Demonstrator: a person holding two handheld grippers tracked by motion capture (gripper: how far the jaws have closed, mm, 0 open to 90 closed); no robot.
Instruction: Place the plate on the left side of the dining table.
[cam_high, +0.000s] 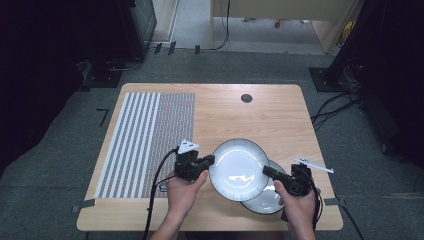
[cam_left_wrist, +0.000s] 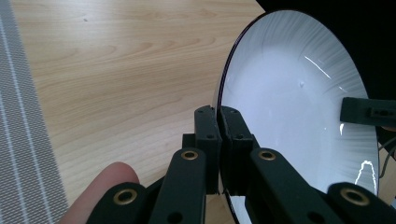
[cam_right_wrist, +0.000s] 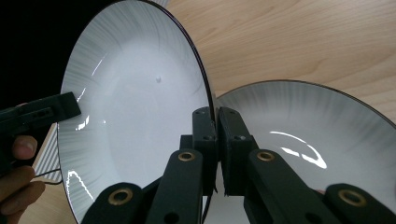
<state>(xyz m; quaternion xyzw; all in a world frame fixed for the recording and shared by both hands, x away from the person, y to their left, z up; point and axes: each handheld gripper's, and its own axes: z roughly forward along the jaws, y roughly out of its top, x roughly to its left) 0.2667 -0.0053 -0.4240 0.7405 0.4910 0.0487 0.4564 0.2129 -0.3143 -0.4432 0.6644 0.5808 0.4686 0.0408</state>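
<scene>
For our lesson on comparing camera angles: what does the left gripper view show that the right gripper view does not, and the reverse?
The left gripper view alone shows the striped mat at its left edge. The right gripper view alone shows a second plate lying on the table. Both show the lifted plate with each view's own jaws shut on its rim, the opposite gripper's jaw across it, and light wood tabletop.

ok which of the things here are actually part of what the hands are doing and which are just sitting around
In use:
- left gripper, shut on the upper plate's rim
- right gripper, shut on its opposite rim
- upper white dark-rimmed plate, held between both
- second matching plate, beneath it

Lying about:
- grey striped woven mat
- round dark grommet
</scene>
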